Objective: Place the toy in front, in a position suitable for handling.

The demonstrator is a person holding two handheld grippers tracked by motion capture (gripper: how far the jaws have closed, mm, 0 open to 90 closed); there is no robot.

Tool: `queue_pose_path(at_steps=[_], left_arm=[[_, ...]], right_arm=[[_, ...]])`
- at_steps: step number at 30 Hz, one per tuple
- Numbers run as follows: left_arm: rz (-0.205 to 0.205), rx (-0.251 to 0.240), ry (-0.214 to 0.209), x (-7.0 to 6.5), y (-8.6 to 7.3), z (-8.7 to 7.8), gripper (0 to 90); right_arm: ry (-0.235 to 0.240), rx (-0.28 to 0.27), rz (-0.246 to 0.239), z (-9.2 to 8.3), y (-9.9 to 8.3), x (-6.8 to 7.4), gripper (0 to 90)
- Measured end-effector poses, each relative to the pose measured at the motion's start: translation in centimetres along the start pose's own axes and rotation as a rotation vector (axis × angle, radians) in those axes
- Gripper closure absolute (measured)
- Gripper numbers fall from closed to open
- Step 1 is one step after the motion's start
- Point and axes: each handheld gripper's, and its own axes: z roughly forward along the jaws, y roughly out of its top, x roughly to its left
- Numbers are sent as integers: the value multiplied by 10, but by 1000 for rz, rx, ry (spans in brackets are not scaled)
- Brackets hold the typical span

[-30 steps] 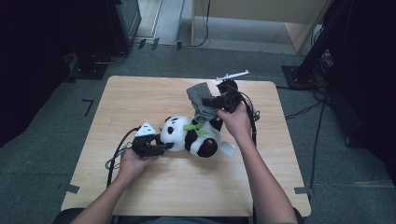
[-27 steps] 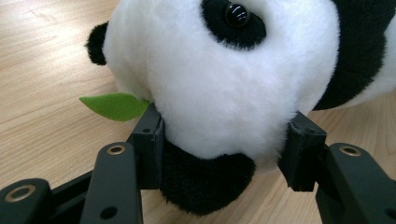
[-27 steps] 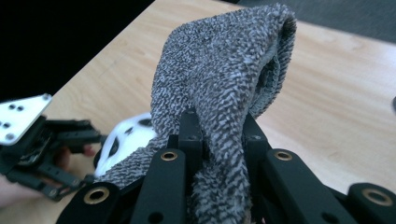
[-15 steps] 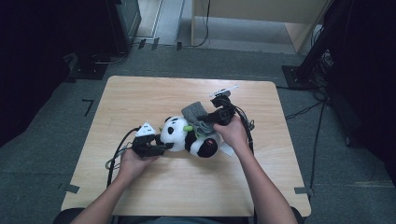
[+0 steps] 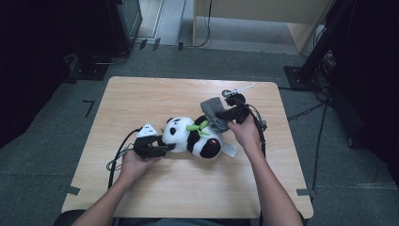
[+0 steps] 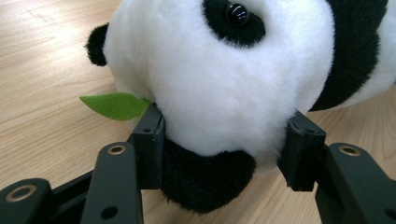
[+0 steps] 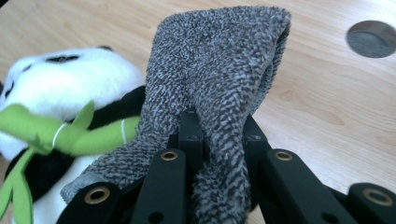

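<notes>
From the high view, I have the black-and-white plush panda (image 5: 193,138) lying on its side near the middle of the pale wooden table (image 5: 141,99). My left gripper (image 5: 151,147) is at its head end, and my right gripper (image 5: 231,114) carries the grey knitted sock (image 5: 214,113) just above the panda's far end. If I bring the sock down off line, I judge it will drape over the body instead of slipping over a paw.

In the left gripper view, my two black pads are pressed into the white fur of the panda's head on either side, holding it pinned. The plush is soft and round, so a tug from the other hand could roll the head out of my pinch. The green felt leaf (image 6: 116,105) sits right at my left finger (image 6: 148,135) and could get caught there.

In the right gripper view, my jaws are clamped tight on a fold of the sock, whose cuff stands up above them. I seem to pinch both layers together, so the opening may stay flattened shut. The green bamboo stalk (image 7: 70,130) on the panda's chest lies just beside the sock's edge and could snag it.
</notes>
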Motion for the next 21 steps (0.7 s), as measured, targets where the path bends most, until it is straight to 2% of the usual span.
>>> queue_pose_path(at_steps=[2, 5, 8, 10, 13, 17, 19, 21], left_arm=[[5, 3, 2, 0, -1, 0, 444], [8, 5, 2, 1, -1, 0, 443], [7, 5, 4, 1, -1, 0, 442], [6, 5, 5, 0, -1, 0, 442], [7, 6, 5, 0, -1, 0, 442], [7, 6, 5, 1, -1, 0, 441], [8, 8, 5, 1, -1, 0, 442], [10, 9, 5, 0, -1, 0, 441]], right_arm=[[-24, -22, 2, -8, 5, 0, 774], [-28, -69, 8, -23, 12, 0, 776], [-4, -112, 7, -36, 17, 3, 775], [39, -130, 8, -41, 19, 9, 775], [89, -113, -3, -35, 19, 19, 775], [204, -76, 5, -16, 16, 35, 775], [231, -48, -5, -7, 14, 42, 775], [217, -20, -31, 5, 10, 50, 775]])
